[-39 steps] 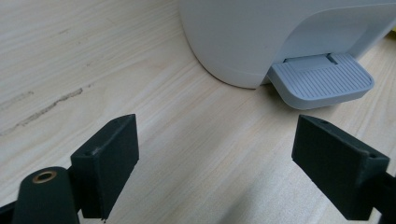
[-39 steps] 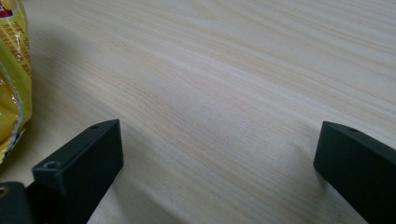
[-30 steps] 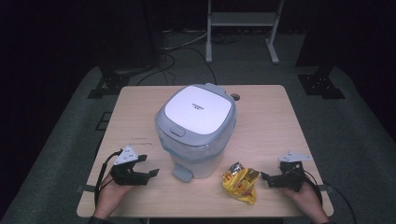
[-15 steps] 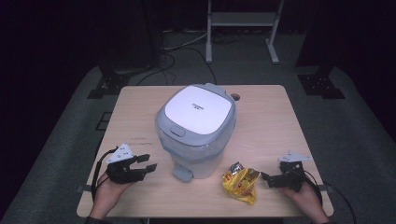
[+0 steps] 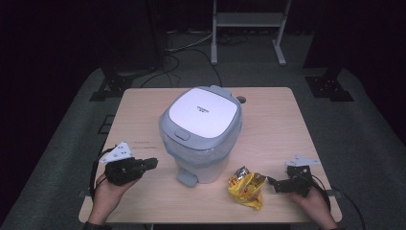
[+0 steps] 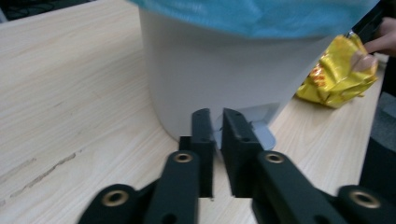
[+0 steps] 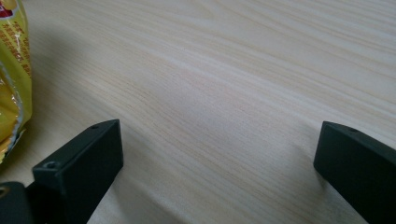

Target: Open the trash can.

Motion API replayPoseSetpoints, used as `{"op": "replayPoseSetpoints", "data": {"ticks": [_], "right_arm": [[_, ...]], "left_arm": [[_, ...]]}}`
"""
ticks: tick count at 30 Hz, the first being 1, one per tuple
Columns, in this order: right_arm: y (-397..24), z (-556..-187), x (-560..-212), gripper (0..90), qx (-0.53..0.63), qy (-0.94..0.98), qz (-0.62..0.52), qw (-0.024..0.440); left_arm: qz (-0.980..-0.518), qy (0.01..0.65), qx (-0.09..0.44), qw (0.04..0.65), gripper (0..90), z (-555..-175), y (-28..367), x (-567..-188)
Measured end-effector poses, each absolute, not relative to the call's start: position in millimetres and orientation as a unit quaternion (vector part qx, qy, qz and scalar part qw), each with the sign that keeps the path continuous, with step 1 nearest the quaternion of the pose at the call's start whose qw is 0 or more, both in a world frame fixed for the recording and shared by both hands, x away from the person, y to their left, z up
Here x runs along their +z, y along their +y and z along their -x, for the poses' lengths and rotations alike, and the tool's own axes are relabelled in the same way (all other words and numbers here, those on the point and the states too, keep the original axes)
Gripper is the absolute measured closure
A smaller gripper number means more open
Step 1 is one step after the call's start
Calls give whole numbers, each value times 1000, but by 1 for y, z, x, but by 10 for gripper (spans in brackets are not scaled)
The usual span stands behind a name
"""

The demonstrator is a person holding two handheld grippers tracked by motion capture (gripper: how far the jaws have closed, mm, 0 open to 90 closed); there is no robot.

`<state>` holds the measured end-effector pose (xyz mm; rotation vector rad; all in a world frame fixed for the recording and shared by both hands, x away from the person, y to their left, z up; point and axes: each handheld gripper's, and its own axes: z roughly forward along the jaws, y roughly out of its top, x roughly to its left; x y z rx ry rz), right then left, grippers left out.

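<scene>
Now, taking the bin (image 5: 201,136) at the middle of the desk (image 5: 277,124) as landmark: left of it and toward the near edge, the left hand (image 5: 107,191) holds the left gripper (image 5: 149,163), pointed at the bin's lower part. Its jaws stand almost closed, a thin slit between them, with nothing held; in the left gripper view they aim at the grey pedal (image 6: 259,133) at the bin's foot. The bin is pale grey with a white lid (image 5: 203,112), shut, and a blue liner (image 6: 261,18) shows under the rim. Just right of the pedal, near the front edge, lies a crumpled yellow wrapper (image 5: 246,187). Right of the wrapper, the right hand (image 5: 311,203) holds the right gripper (image 5: 274,184), its jaws spread wide over bare wood, empty, with the wrapper just beside the left jaw.
</scene>
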<state>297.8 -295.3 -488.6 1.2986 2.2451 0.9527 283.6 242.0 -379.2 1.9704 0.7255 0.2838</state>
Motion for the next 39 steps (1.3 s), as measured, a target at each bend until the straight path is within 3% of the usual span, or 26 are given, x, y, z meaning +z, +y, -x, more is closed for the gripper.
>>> {"op": "replayPoseSetpoints", "data": {"ticks": [39], "right_arm": [[-295,-298,-489,4,339,798,-462,188]], "left_arm": [[-795,194,71,570,900,-287,227,-294]]}}
